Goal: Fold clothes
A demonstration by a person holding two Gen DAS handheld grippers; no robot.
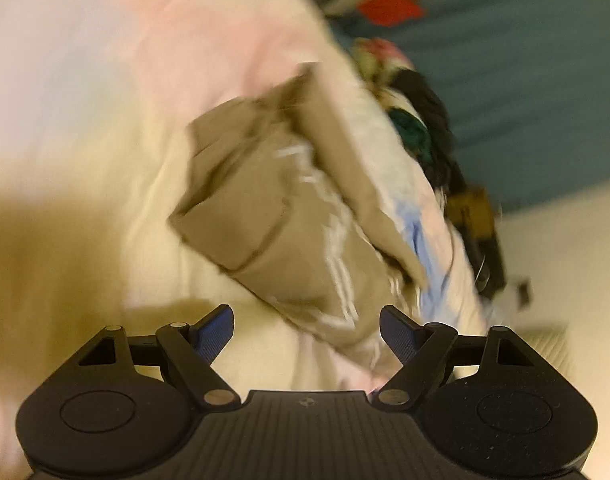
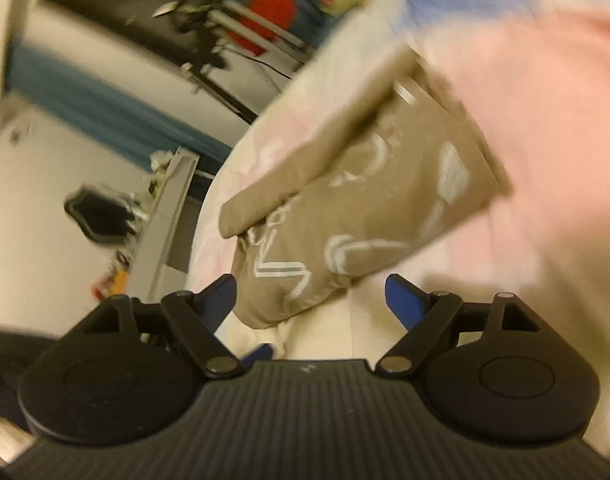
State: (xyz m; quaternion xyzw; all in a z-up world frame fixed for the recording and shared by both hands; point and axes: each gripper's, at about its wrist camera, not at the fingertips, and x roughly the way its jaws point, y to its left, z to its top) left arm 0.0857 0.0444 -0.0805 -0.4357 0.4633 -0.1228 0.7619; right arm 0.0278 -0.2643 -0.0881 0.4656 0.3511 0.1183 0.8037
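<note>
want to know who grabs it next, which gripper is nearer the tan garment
Right, by a little. The right gripper has the tan garment reaching in between its open fingers; the left gripper sits just short of it, also open.

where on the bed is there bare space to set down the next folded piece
Bare bedspread lies open on the side of the tan garment away from the clothes pile. The pile crowds the bed's far edge. Both grippers, left and right, are open.
</note>
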